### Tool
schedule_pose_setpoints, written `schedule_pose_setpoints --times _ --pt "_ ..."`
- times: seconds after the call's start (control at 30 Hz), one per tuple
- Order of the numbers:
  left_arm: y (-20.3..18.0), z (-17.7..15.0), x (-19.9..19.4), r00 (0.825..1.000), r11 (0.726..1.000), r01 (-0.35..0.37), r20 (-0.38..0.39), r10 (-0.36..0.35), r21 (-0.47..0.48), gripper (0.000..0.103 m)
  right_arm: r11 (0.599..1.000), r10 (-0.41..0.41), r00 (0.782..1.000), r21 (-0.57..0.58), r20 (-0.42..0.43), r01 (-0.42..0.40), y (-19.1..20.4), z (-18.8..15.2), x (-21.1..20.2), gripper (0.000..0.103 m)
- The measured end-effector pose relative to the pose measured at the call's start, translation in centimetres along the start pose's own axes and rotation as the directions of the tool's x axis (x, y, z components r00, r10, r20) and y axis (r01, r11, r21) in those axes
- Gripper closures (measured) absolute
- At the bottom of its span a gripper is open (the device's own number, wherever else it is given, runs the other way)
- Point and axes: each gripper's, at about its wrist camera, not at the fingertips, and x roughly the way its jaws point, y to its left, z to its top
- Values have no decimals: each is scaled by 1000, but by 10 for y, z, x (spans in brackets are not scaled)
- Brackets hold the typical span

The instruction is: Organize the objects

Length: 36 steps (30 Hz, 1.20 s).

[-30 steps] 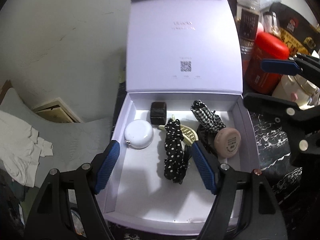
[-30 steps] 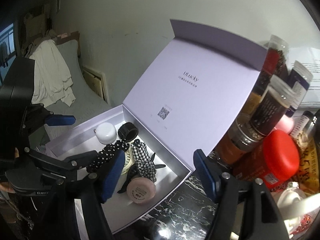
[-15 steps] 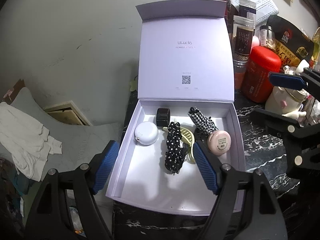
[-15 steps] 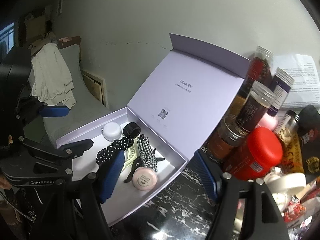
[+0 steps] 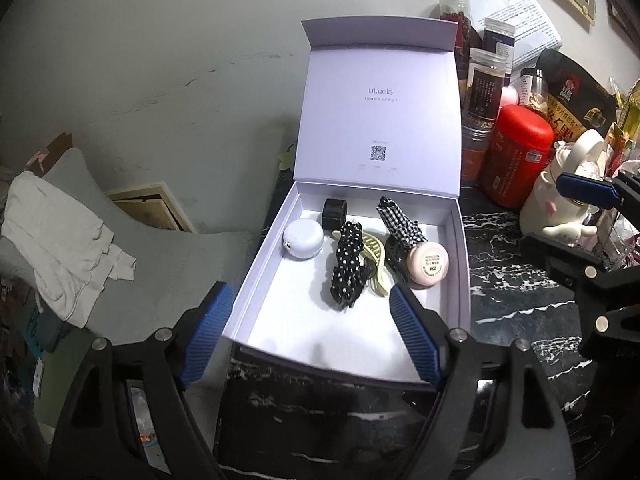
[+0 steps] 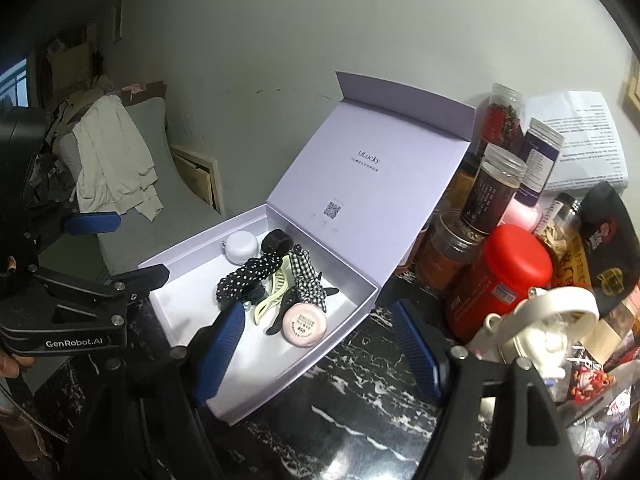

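A pale lilac box (image 5: 256, 276) sits open on a black marbled tabletop (image 5: 516, 300), its lid (image 5: 378, 120) standing upright against the wall. Inside, toward the lid end, lie a round white case (image 5: 303, 238), a small black cube (image 5: 334, 214), a polka-dot scrunchie (image 5: 347, 270), a cream hair claw (image 5: 374, 256), a gingham hair tie (image 5: 400, 224) and a pink round jar (image 5: 428, 260) on its side. The left gripper (image 5: 310, 334) hangs above the box's near, bare end, its blue-padded jaws wide apart and just widened, holding nothing (the items lie beyond its tips). The right gripper (image 6: 316, 342) hovers at the box's right corner, jaws likewise spread, just widened and empty, the jar just beyond its left pad. Jars and a red canister (image 6: 500, 276) crowd the right.
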Motion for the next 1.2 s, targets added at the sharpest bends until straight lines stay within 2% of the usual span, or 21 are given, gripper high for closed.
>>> schedule_pose_setpoints --times 0.17,0.53,0.63,0.87,1.03,1.2 --pt "-1 -10 -21 1000 1000 -5 27 5 -26 15 1000 2 1000 -12 15 -2 6 -7 -17 25" --pt "-5 -31 -54 999 997 -22 32 25 -71 14 999 11 1000 -41 10 -11 18 -20 -44 24" --pt "-5 -37 -58 1000 996 -18 20 20 -82 14 998 19 1000 -55 7 -18 22 -23 -50 24" --pt "-7 -47 -68 998 994 -64 19 66 -90 14 996 17 1000 -85 9 -16 30 -30 -59 24" --pt "-6 -51 -73 998 993 -62 24 65 -99 14 996 20 1000 -87 4 -19 30 -33 -61 24" --pt "-9 -52 -73 997 994 -75 24 77 -78 14 996 17 1000 -88 7 -16 29 -33 -62 24"
